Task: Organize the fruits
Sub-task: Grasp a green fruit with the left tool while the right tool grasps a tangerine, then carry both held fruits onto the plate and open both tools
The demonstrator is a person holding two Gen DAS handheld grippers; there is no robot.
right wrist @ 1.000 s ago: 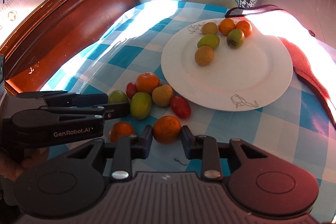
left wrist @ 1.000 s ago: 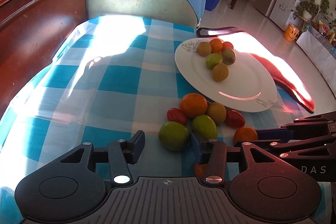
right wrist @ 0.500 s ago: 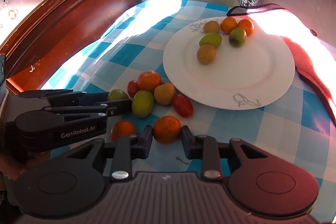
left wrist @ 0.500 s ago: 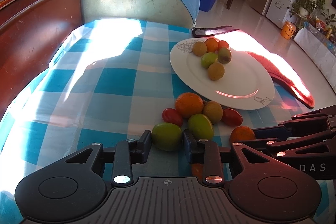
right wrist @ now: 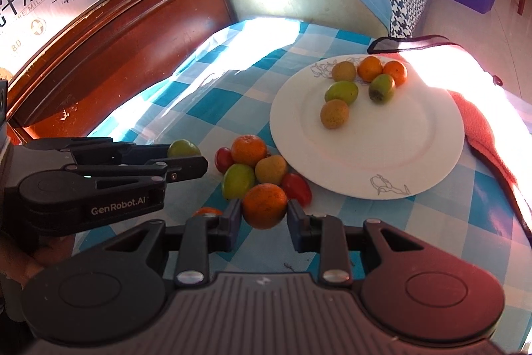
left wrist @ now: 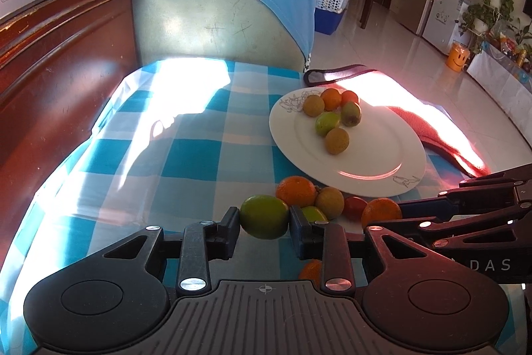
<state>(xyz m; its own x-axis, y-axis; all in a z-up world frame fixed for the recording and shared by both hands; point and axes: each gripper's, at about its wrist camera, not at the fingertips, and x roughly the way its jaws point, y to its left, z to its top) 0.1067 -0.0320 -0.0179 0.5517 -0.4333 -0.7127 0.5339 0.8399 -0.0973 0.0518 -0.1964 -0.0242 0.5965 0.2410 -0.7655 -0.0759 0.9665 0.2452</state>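
With the left tongs (left wrist: 264, 223) clenched on a green fruit (left wrist: 264, 217) and the right tongs (right wrist: 264, 217) on an orange (right wrist: 264, 205), either round fruit could slip out and roll before reaching the plate (right wrist: 415, 155).

In the left wrist view, a small orange fruit (left wrist: 311, 270) is showing only as a sliver below the left gripper's (left wrist: 265, 223) fingers, the rest lying hidden behind the gripper body. A green oval fruit (left wrist: 312, 214) is peeking out from behind the right finger, mostly covered. A small red tomato (left wrist: 354, 208) is sitting half concealed behind a round orange fruit (left wrist: 380, 212). The black right gripper (left wrist: 465, 215) is running off the picture's right edge. In the right wrist view, a round green fruit (right wrist: 183, 148) is partly masked by the left gripper's fingers, and a person's hand (right wrist: 20, 258) is being cut off at the left edge.
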